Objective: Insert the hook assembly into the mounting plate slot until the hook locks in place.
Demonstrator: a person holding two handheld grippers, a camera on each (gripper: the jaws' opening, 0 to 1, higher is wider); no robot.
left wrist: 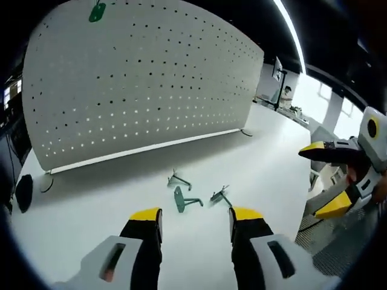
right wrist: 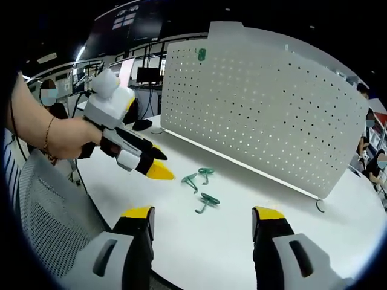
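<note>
A white perforated mounting plate [left wrist: 139, 84] is seen standing upright on a white table [left wrist: 254, 157], with one green hook [left wrist: 97, 11] already hung near its top edge. Three loose green hooks are seen lying on the table in front of the plate, close together but apart: one at the left [left wrist: 179, 180], one in the middle nearest the camera [left wrist: 184, 201], and one at the right [left wrist: 220, 195]. The left gripper [left wrist: 195, 215] is held just short of these hooks, its yellow-tipped jaws spread wide with nothing between them. In the right gripper view, the right gripper [right wrist: 205, 212] is likewise held wide apart and empty, with the hooks lying beyond its tips. The left gripper is also seen in that view from the left, gripped by a hand [right wrist: 63, 138] wearing a bracelet. A grey mesh chair [right wrist: 48, 205] is seen beside the near table edge
</note>
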